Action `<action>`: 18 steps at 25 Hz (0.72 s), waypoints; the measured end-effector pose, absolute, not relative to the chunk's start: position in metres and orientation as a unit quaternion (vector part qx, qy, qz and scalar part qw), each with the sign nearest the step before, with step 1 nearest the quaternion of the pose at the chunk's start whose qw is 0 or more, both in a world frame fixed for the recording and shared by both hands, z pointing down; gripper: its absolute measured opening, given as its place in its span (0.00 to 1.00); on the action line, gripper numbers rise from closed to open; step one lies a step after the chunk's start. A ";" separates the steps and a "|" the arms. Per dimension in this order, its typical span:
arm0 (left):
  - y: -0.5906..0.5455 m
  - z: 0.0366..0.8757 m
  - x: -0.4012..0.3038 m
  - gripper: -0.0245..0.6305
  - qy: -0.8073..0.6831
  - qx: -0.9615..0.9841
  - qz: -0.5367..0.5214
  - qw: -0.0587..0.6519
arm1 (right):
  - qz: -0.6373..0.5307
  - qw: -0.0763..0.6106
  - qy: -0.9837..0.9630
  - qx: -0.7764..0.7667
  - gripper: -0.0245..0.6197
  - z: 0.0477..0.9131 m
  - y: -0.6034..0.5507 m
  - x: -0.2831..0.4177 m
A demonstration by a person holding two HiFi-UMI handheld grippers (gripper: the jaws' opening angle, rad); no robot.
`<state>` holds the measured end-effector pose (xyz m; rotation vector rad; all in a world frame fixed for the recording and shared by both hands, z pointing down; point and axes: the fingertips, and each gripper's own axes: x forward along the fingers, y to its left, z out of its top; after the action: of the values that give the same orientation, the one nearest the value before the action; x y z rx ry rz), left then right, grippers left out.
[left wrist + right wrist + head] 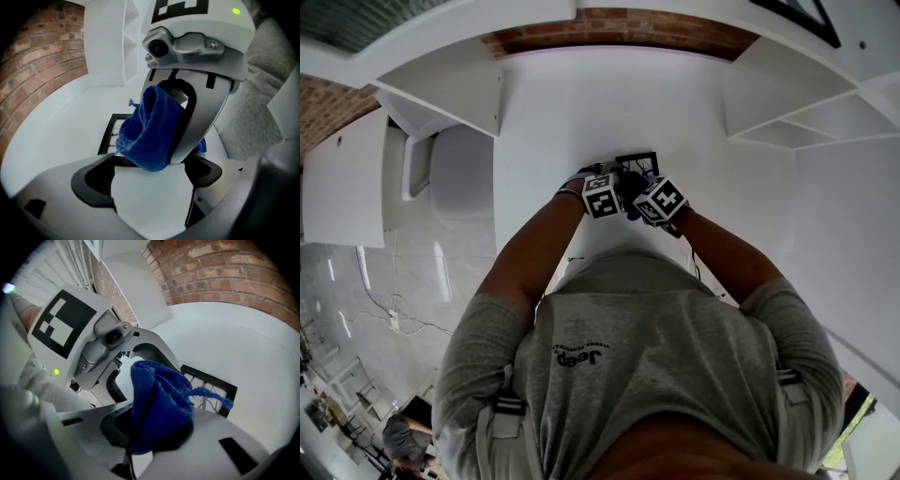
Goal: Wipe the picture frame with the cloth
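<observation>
The white bench (581, 103) lies bare beyond the picture frame (639, 163) up to the brick wall (619, 28), with white shelves (455, 94) closing it in on either side. Over the frame the left gripper (150, 183) and right gripper (157, 432) crowd just beside each other, the blue cloth (159, 404) filling the gap between them

Cloth (159, 399): blue terry, bunched into upright folds with one loose strand trailing, pinched in the closed right tongs (157, 437) near the frame. Picture frame (106, 135): thin, black, rectangular, lying flat on the white bench (56, 126), partly hidden behind the cloth.
</observation>
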<state>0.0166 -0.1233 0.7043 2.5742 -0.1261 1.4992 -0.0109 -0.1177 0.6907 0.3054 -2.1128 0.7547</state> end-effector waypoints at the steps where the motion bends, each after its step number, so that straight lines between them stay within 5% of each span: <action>1: -0.124 0.705 0.016 0.74 -0.043 0.860 0.502 0.079 | 0.305 0.420 -0.846 0.125 0.12 0.689 -0.117 -0.009; 18: -0.122 0.694 0.010 0.74 -0.059 0.863 0.498 0.060 | 0.383 0.301 -0.852 0.190 0.13 0.628 -0.116 0.068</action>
<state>0.0102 -0.1222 0.6941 2.6127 -0.1797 1.5079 0.0681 -0.1161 0.6284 0.5033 -2.2611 1.0161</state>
